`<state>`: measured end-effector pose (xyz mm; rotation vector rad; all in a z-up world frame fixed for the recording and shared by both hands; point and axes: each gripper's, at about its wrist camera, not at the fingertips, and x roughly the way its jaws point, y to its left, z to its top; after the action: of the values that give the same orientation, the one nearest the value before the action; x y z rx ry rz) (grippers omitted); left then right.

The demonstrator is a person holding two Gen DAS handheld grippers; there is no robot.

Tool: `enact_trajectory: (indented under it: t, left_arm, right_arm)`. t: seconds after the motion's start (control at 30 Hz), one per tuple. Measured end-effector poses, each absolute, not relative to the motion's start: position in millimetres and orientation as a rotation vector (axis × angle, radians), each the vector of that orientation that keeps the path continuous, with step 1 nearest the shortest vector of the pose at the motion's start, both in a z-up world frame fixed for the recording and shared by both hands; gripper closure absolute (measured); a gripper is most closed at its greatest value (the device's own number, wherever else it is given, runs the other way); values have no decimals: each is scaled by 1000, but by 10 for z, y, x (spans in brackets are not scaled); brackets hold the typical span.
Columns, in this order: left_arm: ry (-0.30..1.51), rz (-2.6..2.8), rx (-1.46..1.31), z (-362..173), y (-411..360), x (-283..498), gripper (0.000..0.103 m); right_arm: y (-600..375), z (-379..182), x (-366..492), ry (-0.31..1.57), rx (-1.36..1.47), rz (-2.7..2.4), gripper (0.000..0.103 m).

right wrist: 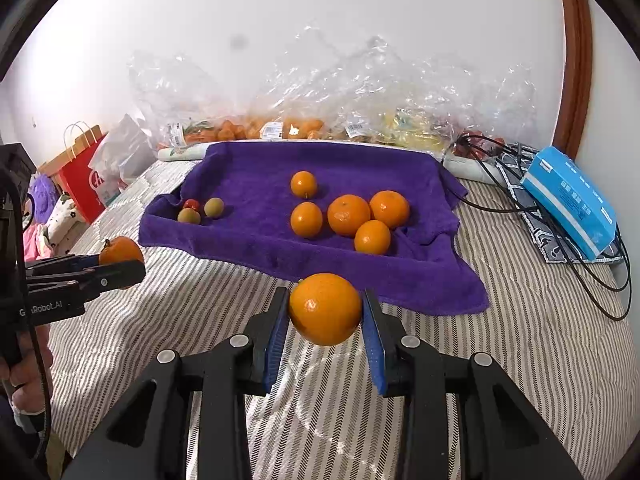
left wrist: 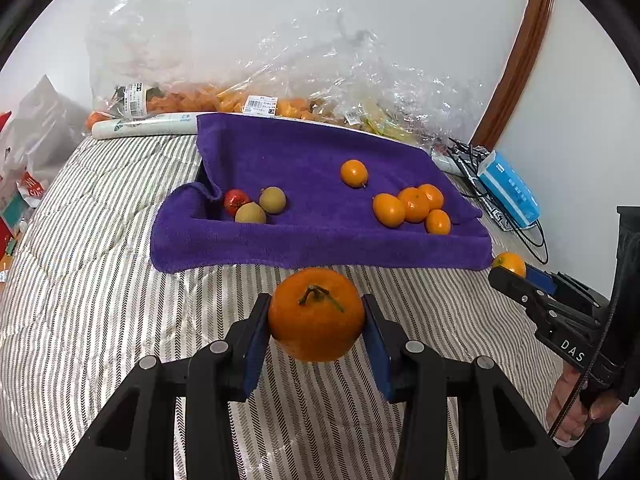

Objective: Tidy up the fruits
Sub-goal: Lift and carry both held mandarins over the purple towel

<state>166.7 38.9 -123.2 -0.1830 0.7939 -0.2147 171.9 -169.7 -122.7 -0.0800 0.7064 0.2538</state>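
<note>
My left gripper (left wrist: 316, 320) is shut on a stemmed orange (left wrist: 316, 314) above the striped bedcover, just short of the purple towel (left wrist: 304, 184). My right gripper (right wrist: 325, 314) is shut on a smooth orange (right wrist: 325, 309) near the towel's front edge (right wrist: 360, 280). On the towel lie several oranges in a right-hand group (right wrist: 349, 215), one orange apart (right wrist: 303, 184), and at the left two green-brown fruits (left wrist: 272, 199) and a small red fruit (left wrist: 236, 201). Each gripper shows in the other's view: the right one (left wrist: 508, 270), the left one (right wrist: 120, 258).
Clear plastic bags of fruit (left wrist: 248, 96) line the wall behind the towel. A blue tissue box (right wrist: 568, 200) and black cables (right wrist: 592, 272) lie at the right. A red paper bag (right wrist: 82, 184) stands at the bed's left side.
</note>
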Motion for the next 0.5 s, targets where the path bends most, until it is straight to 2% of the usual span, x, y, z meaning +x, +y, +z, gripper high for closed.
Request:
enact_trajectory:
  t: [0.5]
  left_arm:
    - [722, -187, -187, -919, 468, 1898, 61]
  right_arm:
    - [-1618, -935, 1918, 636, -77, 271, 68]
